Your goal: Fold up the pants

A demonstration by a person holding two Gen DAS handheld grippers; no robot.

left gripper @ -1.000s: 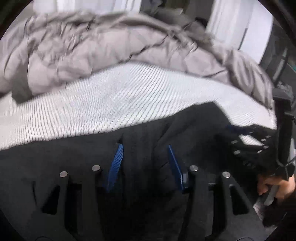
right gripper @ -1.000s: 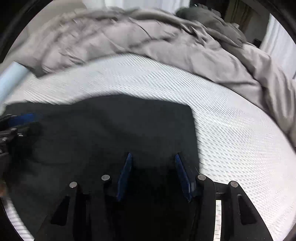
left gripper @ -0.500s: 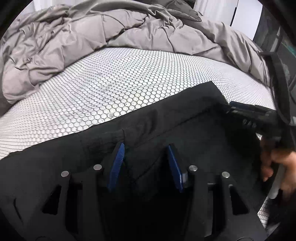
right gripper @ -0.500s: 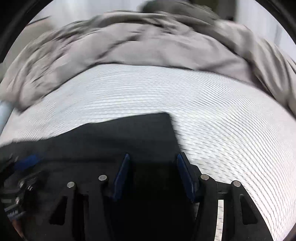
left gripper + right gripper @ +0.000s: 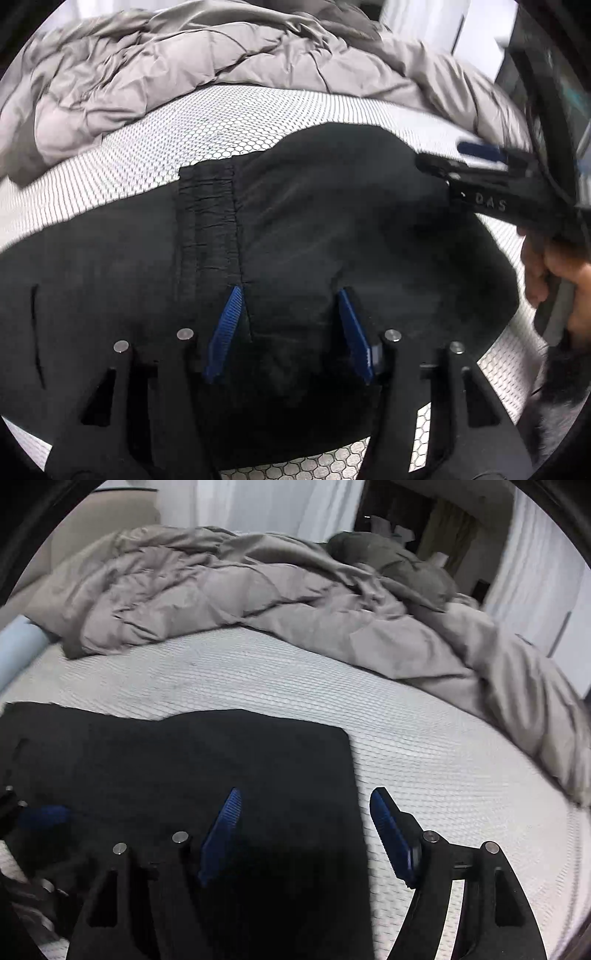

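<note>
The black pants [image 5: 332, 221] lie folded on the white mattress [image 5: 147, 155], the gathered waistband [image 5: 207, 221] showing on top. My left gripper [image 5: 290, 325] hovers low over the cloth. Its jaws are opening, the blue pads apart and not pressing the fabric. The right gripper [image 5: 461, 158] reaches in from the right, above the fold's far corner, with a hand [image 5: 554, 266] behind it. In the right wrist view my right gripper [image 5: 306, 827] straddles the right edge of the pants [image 5: 221, 757]. Its jaws are opening wide and grip nothing. The left gripper [image 5: 40, 816] shows at far left.
A crumpled grey duvet [image 5: 258, 602] is heaped along the far side of the mattress [image 5: 424, 757], with a darker pillow [image 5: 388, 565] behind it. A pale blue roll [image 5: 18, 646] lies at the left edge. White curtains hang beyond the bed.
The right gripper's jaws have spread much wider and let the cloth lie. The left view has shifted, so the waistband and the rounded fold now show. The right gripper has lifted off the pants.
</note>
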